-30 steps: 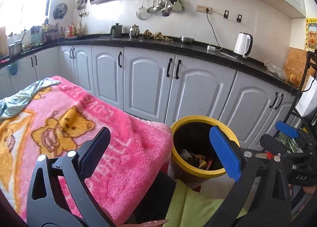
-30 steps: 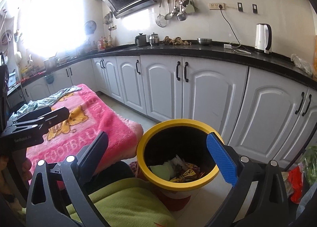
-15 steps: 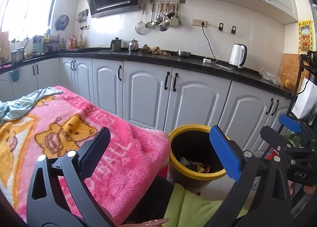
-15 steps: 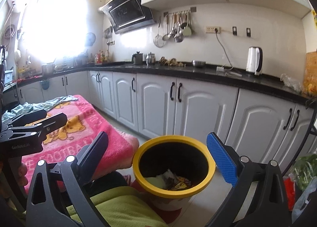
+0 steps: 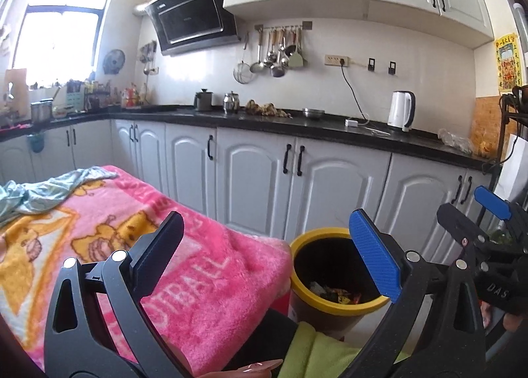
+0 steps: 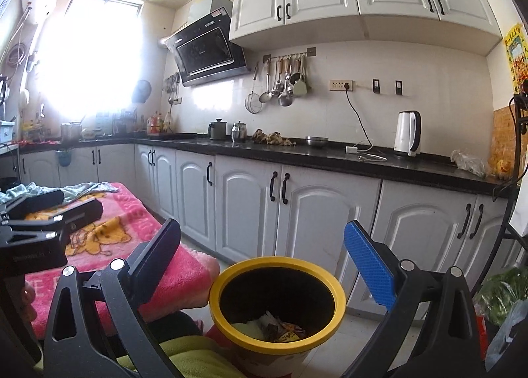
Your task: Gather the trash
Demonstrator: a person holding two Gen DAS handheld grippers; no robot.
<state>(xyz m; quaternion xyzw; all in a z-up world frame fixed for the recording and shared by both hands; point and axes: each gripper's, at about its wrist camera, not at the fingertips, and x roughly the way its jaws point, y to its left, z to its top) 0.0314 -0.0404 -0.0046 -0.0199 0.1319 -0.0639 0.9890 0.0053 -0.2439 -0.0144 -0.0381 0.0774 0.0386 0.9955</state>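
A yellow-rimmed trash bin (image 5: 298, 285) (image 6: 341, 308) stands on the floor beside the pink blanket, with crumpled wrappers (image 6: 280, 330) (image 5: 333, 294) at its bottom. My left gripper (image 5: 267, 249) is open and empty, held above the blanket's corner and the bin. My right gripper (image 6: 260, 257) is open too, above and just short of the bin, nothing between its fingers. In the left wrist view the right gripper (image 5: 475, 229) shows at the right edge. In the right wrist view the left gripper (image 6: 49, 209) shows at the far left over the blanket.
A pink cartoon blanket (image 5: 99, 246) covers a surface on the left, with a pale green cloth (image 5: 39, 193) on it. White cabinets (image 5: 250, 180) under a black counter run behind. A white kettle (image 5: 401, 110) stands on the counter. Bags of greens (image 6: 498, 292) lie right of the bin.
Both grippers have tilted upward and drawn back a little; the bin now sits lower in both views. Both stay open and empty.
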